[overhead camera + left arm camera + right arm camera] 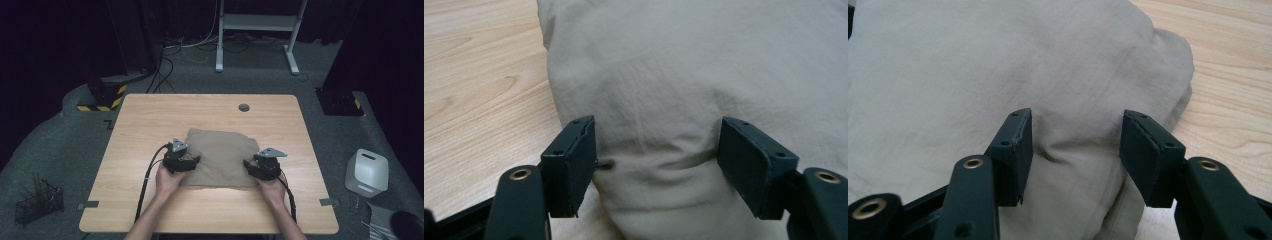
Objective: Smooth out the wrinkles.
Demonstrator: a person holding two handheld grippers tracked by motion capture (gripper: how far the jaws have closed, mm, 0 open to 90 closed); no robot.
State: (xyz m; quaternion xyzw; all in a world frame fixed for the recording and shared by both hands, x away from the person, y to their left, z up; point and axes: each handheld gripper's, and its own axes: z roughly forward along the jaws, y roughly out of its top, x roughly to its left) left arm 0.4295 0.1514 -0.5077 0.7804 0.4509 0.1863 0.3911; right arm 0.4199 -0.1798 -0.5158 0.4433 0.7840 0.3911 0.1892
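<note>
A folded beige cloth [220, 157] lies on the wooden table [150, 115], near its middle. My left gripper [196, 160] is at the cloth's near left corner, and my right gripper [247, 164] is at its near right corner. In the left gripper view the cloth [704, 65] bulges up between the wide-apart jaws of the left gripper [656, 130], wrinkled there. In the right gripper view the right gripper [1075, 120] straddles a fold of the cloth [998, 65] close to its edge, jaws apart. Both grippers stand open over the fabric.
A round grey grommet [243, 107] sits in the table's far side. On the floor are a white container [366, 171] at right, a wire basket [37, 202] at left, and a white desk frame [260, 25] with cables behind.
</note>
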